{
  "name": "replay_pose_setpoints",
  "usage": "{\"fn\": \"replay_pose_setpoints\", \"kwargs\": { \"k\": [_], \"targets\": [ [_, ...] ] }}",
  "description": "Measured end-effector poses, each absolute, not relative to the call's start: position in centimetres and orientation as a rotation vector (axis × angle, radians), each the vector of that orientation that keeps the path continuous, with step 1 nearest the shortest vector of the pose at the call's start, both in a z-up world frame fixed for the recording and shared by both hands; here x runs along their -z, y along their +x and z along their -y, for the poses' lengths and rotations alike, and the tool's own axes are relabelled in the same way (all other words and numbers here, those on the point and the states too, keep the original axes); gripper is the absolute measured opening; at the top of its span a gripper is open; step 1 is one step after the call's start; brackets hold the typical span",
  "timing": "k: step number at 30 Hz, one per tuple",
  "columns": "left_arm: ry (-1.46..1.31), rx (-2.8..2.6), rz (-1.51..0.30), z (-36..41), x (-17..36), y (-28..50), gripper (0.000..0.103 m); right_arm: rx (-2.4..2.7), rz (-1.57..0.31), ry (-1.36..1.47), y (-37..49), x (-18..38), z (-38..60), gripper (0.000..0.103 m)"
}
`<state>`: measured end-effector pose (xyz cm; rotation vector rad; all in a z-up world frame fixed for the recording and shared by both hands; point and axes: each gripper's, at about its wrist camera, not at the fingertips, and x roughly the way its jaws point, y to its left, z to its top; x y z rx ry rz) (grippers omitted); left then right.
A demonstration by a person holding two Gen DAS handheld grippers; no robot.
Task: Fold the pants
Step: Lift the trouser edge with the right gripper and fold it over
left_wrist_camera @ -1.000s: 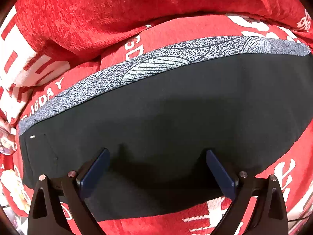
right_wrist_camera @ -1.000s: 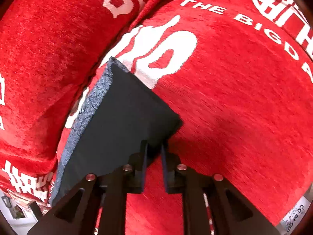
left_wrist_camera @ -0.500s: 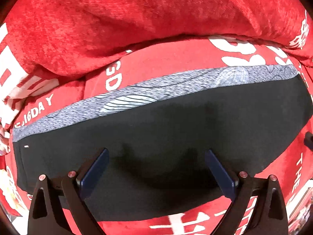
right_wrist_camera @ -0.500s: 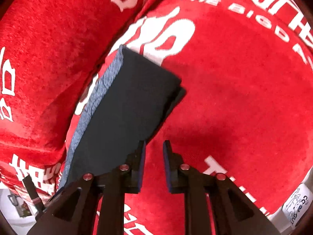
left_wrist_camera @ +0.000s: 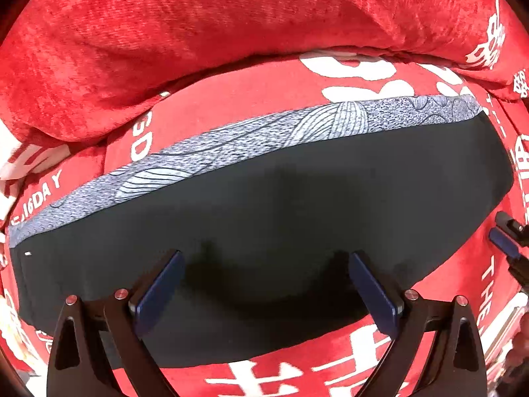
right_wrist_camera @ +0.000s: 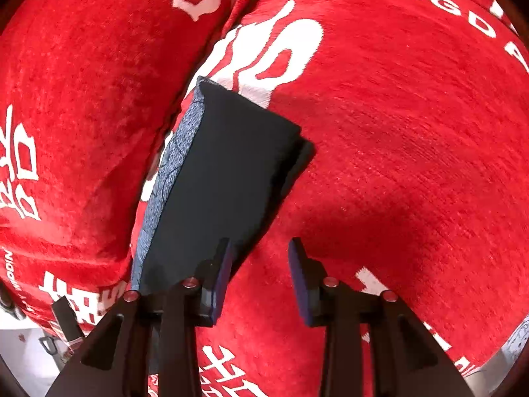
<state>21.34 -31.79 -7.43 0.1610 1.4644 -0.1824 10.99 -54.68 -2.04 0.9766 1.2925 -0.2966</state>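
The black pants [left_wrist_camera: 264, 205] lie folded into a long flat strip on the red sofa seat [left_wrist_camera: 231, 99], with a grey patterned band [left_wrist_camera: 251, 139] along the far edge. My left gripper [left_wrist_camera: 264, 284] is open and empty, its fingers spread above the near edge of the pants. In the right wrist view the folded pants [right_wrist_camera: 224, 172] lie lengthwise ahead. My right gripper [right_wrist_camera: 259, 264] is open and empty, just beside the near right edge of the pants. Its tip also shows at the right of the left wrist view [left_wrist_camera: 506, 244].
The red sofa cover with white lettering [right_wrist_camera: 413, 165] fills both views. A red back cushion [left_wrist_camera: 215, 33] rises right behind the pants. A strip of pale floor [right_wrist_camera: 26, 340] shows at the lower left of the right wrist view.
My right gripper has opened, let go of the pants corner and drawn back a little. The pants now lie flat. My left gripper stayed open and shifted slightly.
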Motion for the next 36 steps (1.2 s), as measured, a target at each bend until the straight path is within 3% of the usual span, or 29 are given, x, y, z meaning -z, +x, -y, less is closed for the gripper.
{"fn": "replay_pose_setpoints", "kwargs": {
  "k": [29,36],
  "targets": [
    [0.165,0.185,-1.523,32.7,11.1,21.4,0.100,0.026,-1.116,1.044,14.8,3.7,54.7,0.041],
    [0.158,0.198,-1.424,33.8,8.0,23.3,0.100,0.072,-1.136,1.109,15.4,6.1,55.5,0.041]
  ]
}}
